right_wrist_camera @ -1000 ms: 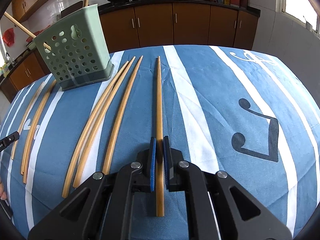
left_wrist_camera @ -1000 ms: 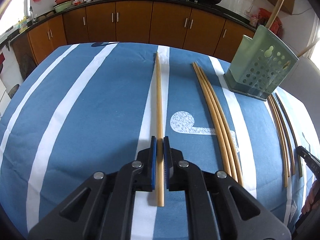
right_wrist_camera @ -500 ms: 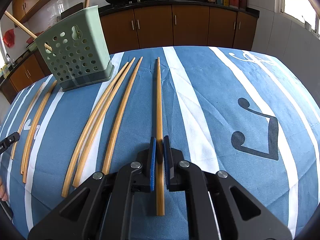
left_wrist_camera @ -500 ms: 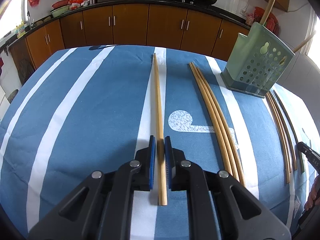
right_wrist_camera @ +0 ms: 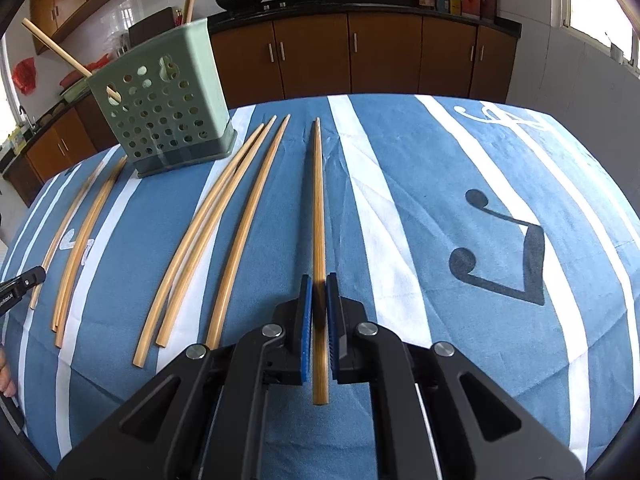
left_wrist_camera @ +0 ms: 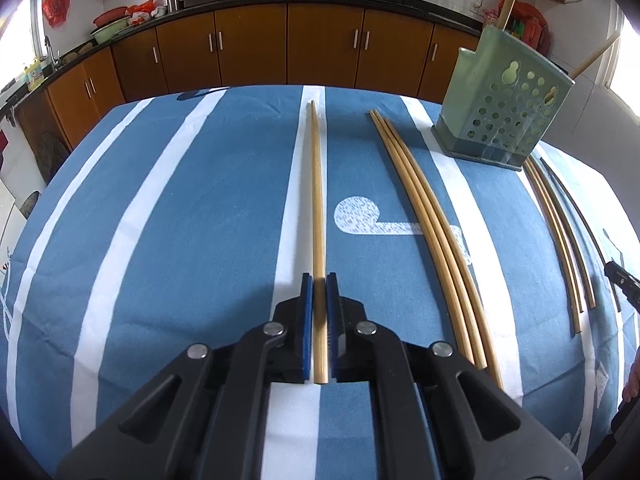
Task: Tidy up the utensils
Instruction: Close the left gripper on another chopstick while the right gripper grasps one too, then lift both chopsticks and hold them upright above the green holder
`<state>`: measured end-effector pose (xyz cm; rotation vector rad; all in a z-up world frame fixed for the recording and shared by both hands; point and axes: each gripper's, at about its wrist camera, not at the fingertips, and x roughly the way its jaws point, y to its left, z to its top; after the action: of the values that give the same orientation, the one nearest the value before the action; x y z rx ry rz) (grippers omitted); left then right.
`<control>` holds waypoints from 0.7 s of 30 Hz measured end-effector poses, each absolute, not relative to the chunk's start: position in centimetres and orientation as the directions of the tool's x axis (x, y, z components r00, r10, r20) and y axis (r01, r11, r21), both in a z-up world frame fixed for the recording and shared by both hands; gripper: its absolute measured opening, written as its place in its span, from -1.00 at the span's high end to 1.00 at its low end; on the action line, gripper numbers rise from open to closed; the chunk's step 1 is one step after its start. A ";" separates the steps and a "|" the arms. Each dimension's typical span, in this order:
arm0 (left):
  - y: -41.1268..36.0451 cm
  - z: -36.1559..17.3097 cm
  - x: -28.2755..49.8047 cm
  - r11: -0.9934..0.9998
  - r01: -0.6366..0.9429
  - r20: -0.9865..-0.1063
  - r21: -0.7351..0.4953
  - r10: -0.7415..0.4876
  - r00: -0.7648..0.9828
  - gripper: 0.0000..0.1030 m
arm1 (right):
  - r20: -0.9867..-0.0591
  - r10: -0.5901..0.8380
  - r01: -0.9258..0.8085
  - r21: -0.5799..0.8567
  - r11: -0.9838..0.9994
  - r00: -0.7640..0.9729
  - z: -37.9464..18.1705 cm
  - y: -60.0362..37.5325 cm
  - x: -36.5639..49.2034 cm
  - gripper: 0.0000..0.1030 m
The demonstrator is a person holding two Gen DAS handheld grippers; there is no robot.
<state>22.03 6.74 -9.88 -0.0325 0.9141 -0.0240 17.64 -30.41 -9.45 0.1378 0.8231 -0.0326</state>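
Observation:
My left gripper is closing its blue pads on a pale wooden chopstick that lies pointing away along a white stripe; the pads press its sides. The right gripper is shut on a darker wooden chopstick, also lying lengthwise on the cloth. A green perforated utensil holder stands upright between the two grippers, with two sticks poking out of it. Three loose chopsticks lie side by side near the holder.
More chopsticks lie on the holder's other side. The blue, white-striped tablecloth covers the table and falls away at its edges. Each view catches the other gripper's tip at its margin. Brown cabinets stand behind.
The left jaws eased slightly and pressed in again; the pale chopstick's near end now sticks out less behind them. The right gripper and its chopstick have stayed put.

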 end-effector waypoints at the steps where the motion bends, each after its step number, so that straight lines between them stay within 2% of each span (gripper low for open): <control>1: 6.9 -9.4 21.8 0.999 0.009 -0.784 -0.037 -0.034 0.620 0.85 | -0.716 0.024 0.085 0.116 0.990 0.698 -8.6 -30.7 17.3 0.85; 10: 7.4 -3.2 20.2 0.998 0.016 -0.678 -0.061 -0.053 0.733 0.85 | -0.582 -0.003 0.110 0.149 0.983 0.813 -2.7 -32.6 15.8 0.85; 16: 7.8 1.0 19.6 0.995 0.017 -0.589 -0.097 -0.071 0.805 0.85 | -0.525 -0.005 0.111 0.169 0.979 0.851 -0.6 -32.9 15.5 0.85; 21: 7.8 2.9 19.5 0.994 0.023 -0.548 -0.107 -0.078 0.833 0.85 | -0.498 -0.006 0.106 0.174 0.979 0.867 0.5 -32.9 15.6 0.85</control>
<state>19.51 7.76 2.94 -0.0977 0.5849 -0.0534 15.56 -32.94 0.54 0.1995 0.5193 -0.0590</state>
